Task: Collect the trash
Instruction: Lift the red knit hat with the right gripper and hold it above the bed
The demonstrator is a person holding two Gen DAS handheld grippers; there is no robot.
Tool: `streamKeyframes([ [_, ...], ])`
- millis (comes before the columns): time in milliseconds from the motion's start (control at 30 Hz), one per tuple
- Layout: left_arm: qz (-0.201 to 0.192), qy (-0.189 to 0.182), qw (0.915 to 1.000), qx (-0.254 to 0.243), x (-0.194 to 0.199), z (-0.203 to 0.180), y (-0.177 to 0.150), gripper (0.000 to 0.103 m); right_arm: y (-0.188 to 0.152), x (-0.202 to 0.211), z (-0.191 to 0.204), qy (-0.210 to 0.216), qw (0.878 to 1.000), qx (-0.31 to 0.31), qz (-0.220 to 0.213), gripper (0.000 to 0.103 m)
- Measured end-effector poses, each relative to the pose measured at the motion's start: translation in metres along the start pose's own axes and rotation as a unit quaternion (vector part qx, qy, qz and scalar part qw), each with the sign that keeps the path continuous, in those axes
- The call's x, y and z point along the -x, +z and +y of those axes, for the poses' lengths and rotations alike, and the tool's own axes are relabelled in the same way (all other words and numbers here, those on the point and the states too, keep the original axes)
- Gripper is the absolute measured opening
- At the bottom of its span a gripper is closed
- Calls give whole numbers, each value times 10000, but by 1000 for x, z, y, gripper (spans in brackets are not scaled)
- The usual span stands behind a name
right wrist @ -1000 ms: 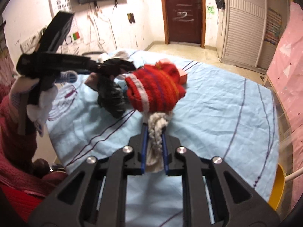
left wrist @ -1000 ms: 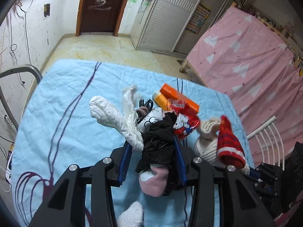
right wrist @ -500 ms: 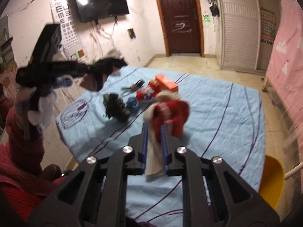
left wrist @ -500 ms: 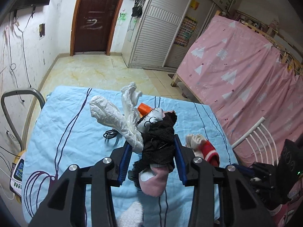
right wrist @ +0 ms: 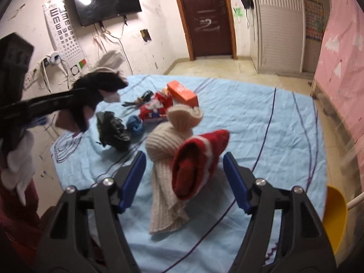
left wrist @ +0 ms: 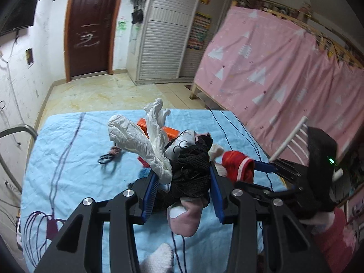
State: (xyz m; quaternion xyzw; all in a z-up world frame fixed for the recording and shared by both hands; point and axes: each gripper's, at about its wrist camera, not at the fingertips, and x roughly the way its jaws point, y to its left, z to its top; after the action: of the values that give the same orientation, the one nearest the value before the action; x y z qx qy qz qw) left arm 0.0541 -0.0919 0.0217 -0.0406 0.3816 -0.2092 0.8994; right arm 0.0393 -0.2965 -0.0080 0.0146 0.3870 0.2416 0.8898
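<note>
Already crammed, the left gripper (left wrist: pixel 183 192) pinches a wad of black knit, pink cloth and white plastic bag (left wrist: pixel 145 143) between its blue pads, the bundle bulging past both fingers and held clear above the blue bedsheet (left wrist: pixel 68 159). Beside it, the right gripper (right wrist: pixel 185 179) is opening, its pads clear of the cream knit bundle (right wrist: pixel 168 150) and red sock (right wrist: pixel 195 161) that sit loose in the gap between them, seemingly about to fall to the sheet. Dropped short of any bin, these could land back among the litter and need a second pass. Farther off, a black crumpled bag (right wrist: pixel 113 132), blue ball (right wrist: pixel 135 124), red wrapper (right wrist: pixel 154 109), orange box (right wrist: pixel 182 92) and dark hair ties (right wrist: pixel 141 99) lie on the sheet, uncollected. The overloaded left wad looks liable to shed the trailing plastic, gripped only at one end, if swung.
</note>
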Motion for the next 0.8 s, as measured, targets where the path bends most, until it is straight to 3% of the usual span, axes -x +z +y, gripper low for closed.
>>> streamKeyframes([
  [33, 23, -29, 10000, -40, -2, -2, -2, 33, 0, -4, -2, 4, 10000, -36, 20, 60],
  [100, 28, -121, 9999, -100, -5, -4, -5, 34, 0, -7, -6, 19, 9999, -118, 8, 39],
  [200, 99, -348, 9993, -110, -11, -4, -9, 35, -1, -4, -10, -8, 9998, -174, -53, 25],
  [367, 363, -447, 9983, -117, -28, -4, -20, 39, -4, 7, -17, -146, 9995, -211, -176, 18],
  [567, 518, -641, 9964, -208, -42, -11, -28, 59, -7, 18, -28, -208, 9987, -340, -309, 17],
  [700, 566, -625, 9963, -186, -52, -12, -27, 58, -9, 23, -30, -223, 9985, -357, -360, 17],
  [800, 620, -604, 9962, -117, -57, -13, -26, 39, -10, 24, -30, -228, 9984, -367, -371, 18],
])
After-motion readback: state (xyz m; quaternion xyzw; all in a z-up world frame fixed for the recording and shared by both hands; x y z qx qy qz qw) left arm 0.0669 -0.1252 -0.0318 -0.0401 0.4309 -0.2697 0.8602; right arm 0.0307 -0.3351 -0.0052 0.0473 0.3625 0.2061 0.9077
